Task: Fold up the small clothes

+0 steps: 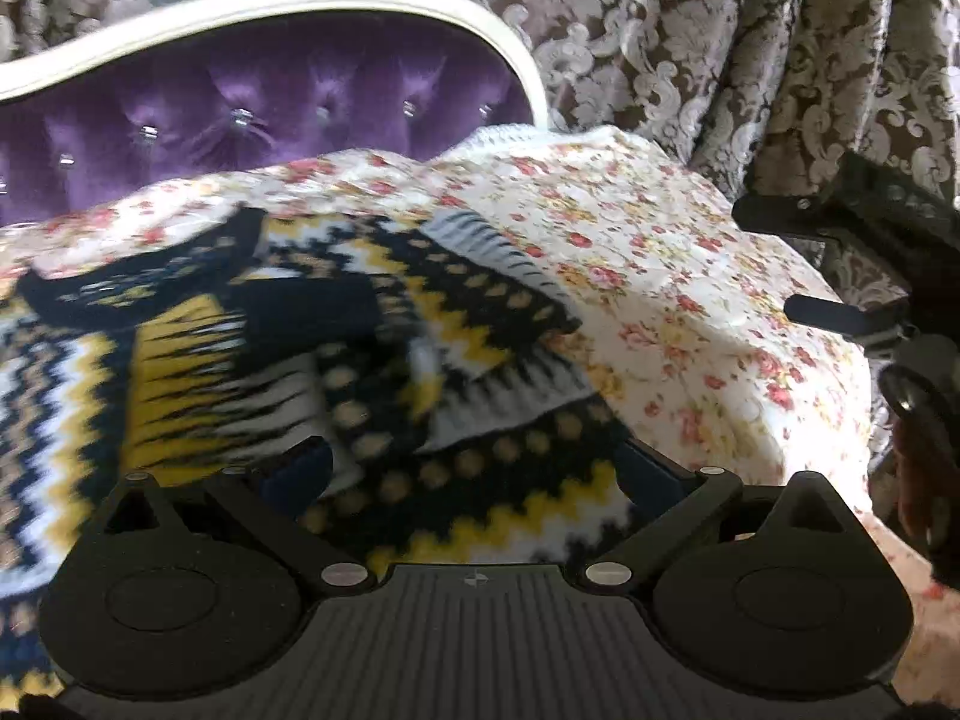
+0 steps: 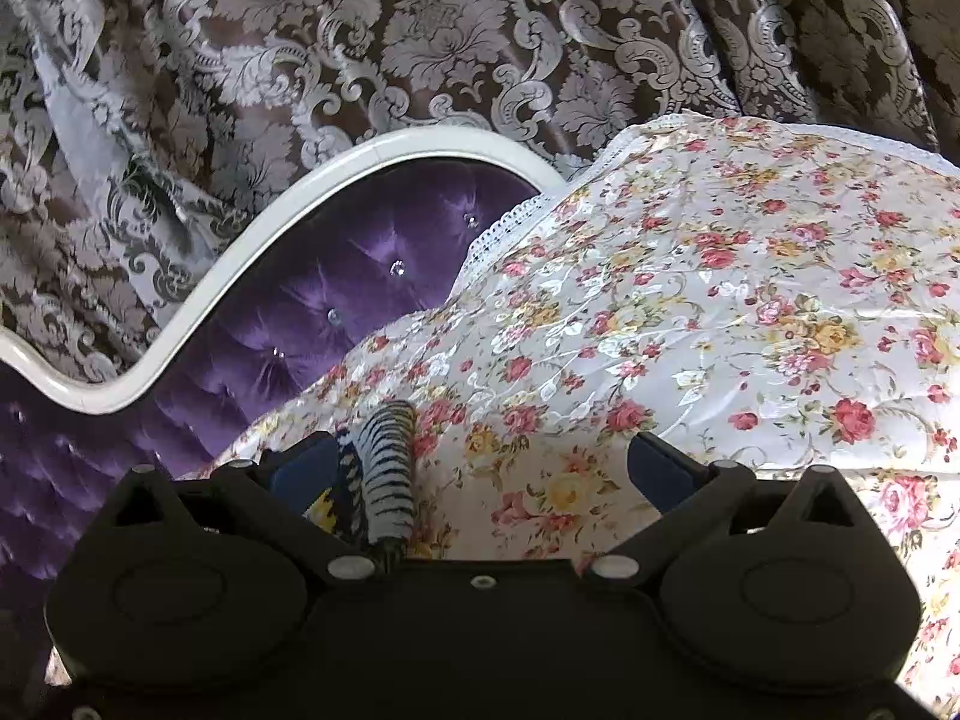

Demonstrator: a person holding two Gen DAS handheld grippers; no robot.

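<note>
A knitted sweater (image 1: 300, 372) with navy, yellow and white zigzags lies crumpled on the floral bedspread (image 1: 690, 300), blurred in the left wrist view. My left gripper (image 1: 480, 468) hovers low over its near part, open wide; the knit lies beneath the spread fingers and no pad presses on it. In the right wrist view my right gripper (image 2: 480, 471) is open too. A grey-and-black striped ribbed edge of the sweater (image 2: 390, 468) pokes up just beside its left finger (image 2: 306, 474). Otherwise only the bedspread (image 2: 720, 300) lies between the fingers.
A purple tufted headboard (image 1: 240, 120) with a white frame (image 2: 240, 252) stands behind the bed. Brown and silver damask curtains (image 2: 420, 30) hang beyond it. The black frame of the right-hand tool (image 1: 852, 312) shows at the right edge of the left wrist view.
</note>
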